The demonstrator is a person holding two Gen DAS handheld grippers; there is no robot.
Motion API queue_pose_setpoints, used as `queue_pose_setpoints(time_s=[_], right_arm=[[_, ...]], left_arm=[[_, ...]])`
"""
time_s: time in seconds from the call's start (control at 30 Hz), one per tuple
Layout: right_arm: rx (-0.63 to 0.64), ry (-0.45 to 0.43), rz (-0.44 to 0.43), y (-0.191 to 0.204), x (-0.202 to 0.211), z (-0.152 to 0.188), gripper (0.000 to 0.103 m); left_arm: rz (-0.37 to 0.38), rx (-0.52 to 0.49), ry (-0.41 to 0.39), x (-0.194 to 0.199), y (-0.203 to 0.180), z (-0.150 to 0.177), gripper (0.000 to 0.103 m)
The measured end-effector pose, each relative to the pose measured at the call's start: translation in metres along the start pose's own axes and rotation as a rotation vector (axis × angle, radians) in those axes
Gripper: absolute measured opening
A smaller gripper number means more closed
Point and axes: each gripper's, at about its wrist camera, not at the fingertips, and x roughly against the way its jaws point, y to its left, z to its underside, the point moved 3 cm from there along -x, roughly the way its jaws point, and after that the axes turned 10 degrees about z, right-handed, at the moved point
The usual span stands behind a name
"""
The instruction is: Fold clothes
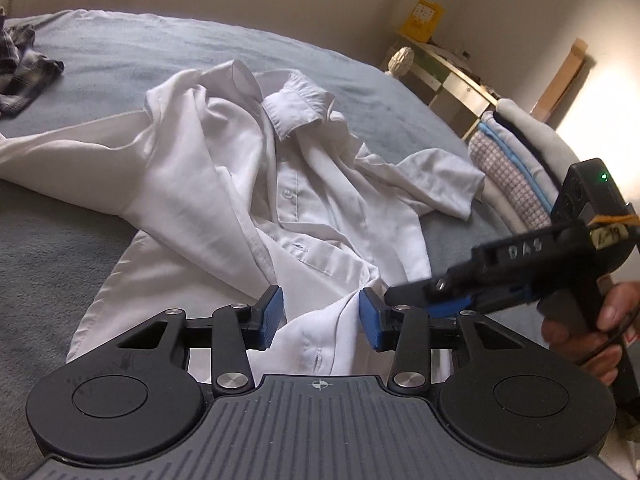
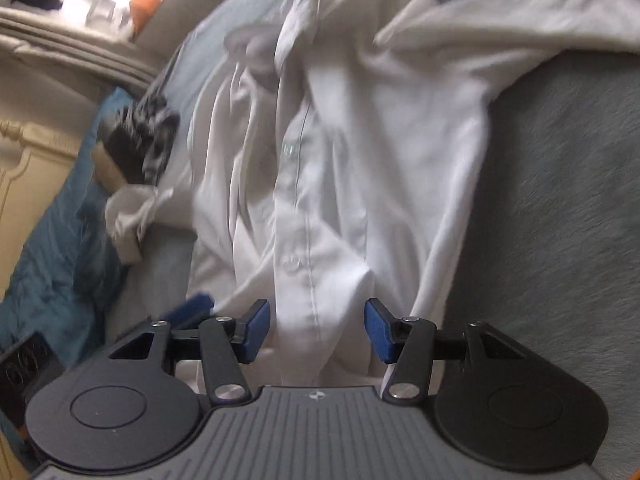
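A crumpled white button-up shirt lies on the grey bed cover, collar away from me and one short sleeve spread to the right. My left gripper hovers at the shirt's near hem with its blue pads apart; cloth lies between them without being pinched. My right gripper, held by a hand, reaches in from the right beside it. In the right wrist view the shirt is blurred, and the right gripper stands open over the button placket's raised fold. A blue finger of the left gripper shows at the left.
A stack of folded clothes sits at the bed's right edge. A dark plaid garment lies far left. Behind stand a dresser and a yellow box. Blue bedding lies beside the bed cover.
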Motion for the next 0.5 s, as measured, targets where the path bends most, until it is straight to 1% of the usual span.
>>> queue_pose_setpoints(time_s=[0.03, 0.1, 0.13, 0.17, 0.23, 0.27, 0.33, 0.4, 0.5], right_arm=[[0.005, -0.002, 0.001, 0.000, 0.000, 0.003, 0.055], [0.015, -0.006, 0.002, -0.001, -0.001, 0.009, 0.038], [0.020, -0.008, 0.002, -0.001, -0.001, 0.012, 0.029], [0.025, -0.010, 0.003, -0.002, -0.001, 0.015, 0.016], [0.034, -0.043, 0.014, -0.004, 0.005, 0.016, 0.010], [0.038, -0.069, 0.027, -0.007, 0.011, 0.014, 0.005], [0.047, -0.130, 0.063, -0.017, 0.026, 0.009, 0.002], [0.051, -0.205, 0.109, -0.030, 0.047, 0.002, 0.002], [0.040, -0.361, 0.215, -0.053, 0.090, -0.015, 0.002]], left_arm=[[0.000, -0.008, 0.011, -0.003, 0.000, 0.001, 0.041], [0.001, -0.029, 0.040, -0.010, -0.002, 0.006, 0.041], [-0.012, -0.040, 0.054, -0.013, -0.002, 0.009, 0.041], [-0.030, -0.051, 0.069, -0.017, -0.002, 0.011, 0.041], [-0.067, -0.061, 0.093, -0.023, 0.001, 0.016, 0.041], [-0.087, -0.054, 0.100, -0.025, 0.004, 0.017, 0.040], [-0.127, -0.041, 0.115, -0.030, 0.010, 0.019, 0.037], [-0.131, -0.007, 0.106, -0.028, 0.014, 0.017, 0.037], [-0.156, 0.000, 0.094, -0.025, 0.015, 0.014, 0.036]])
